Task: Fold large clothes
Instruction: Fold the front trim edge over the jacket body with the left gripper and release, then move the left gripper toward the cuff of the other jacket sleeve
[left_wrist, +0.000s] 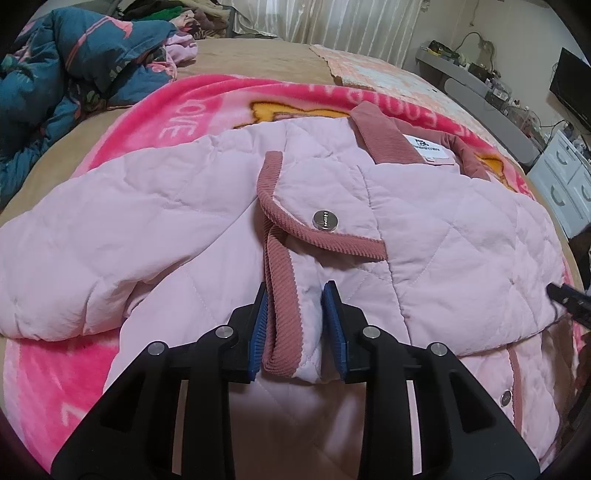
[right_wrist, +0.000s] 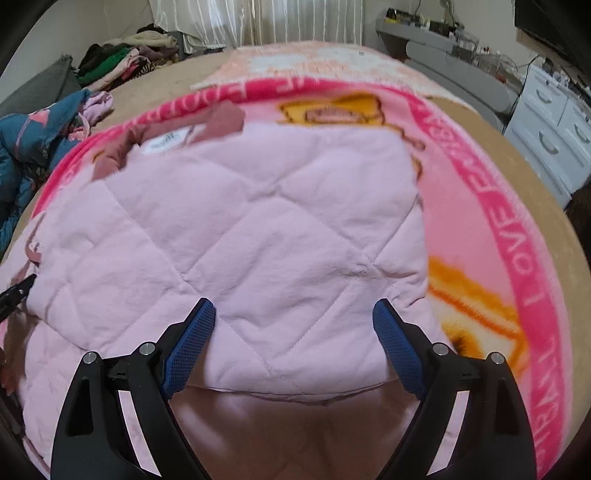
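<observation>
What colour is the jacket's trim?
Dusty rose corduroy trim on a pale pink quilted jacket; clearest in the left wrist view.

The left tongs (left_wrist: 297, 295) point steeply down with their blue pads set narrowly apart, a cuff lying between them, while the right tongs (right_wrist: 293, 314) also tilt downward, spread wide and holding nothing.

**Where my two cameras look**

My left camera sits just behind my left gripper (left_wrist: 297, 295), angled down, close over the jacket (left_wrist: 461, 236) front. My right camera looks down past my right gripper (right_wrist: 295, 314) at a quilted panel, somewhat blurred. Both share the jacket, the pink blanket (left_wrist: 192, 107), the bed (left_wrist: 258, 59) and curtains (left_wrist: 351, 18) beyond.
</observation>
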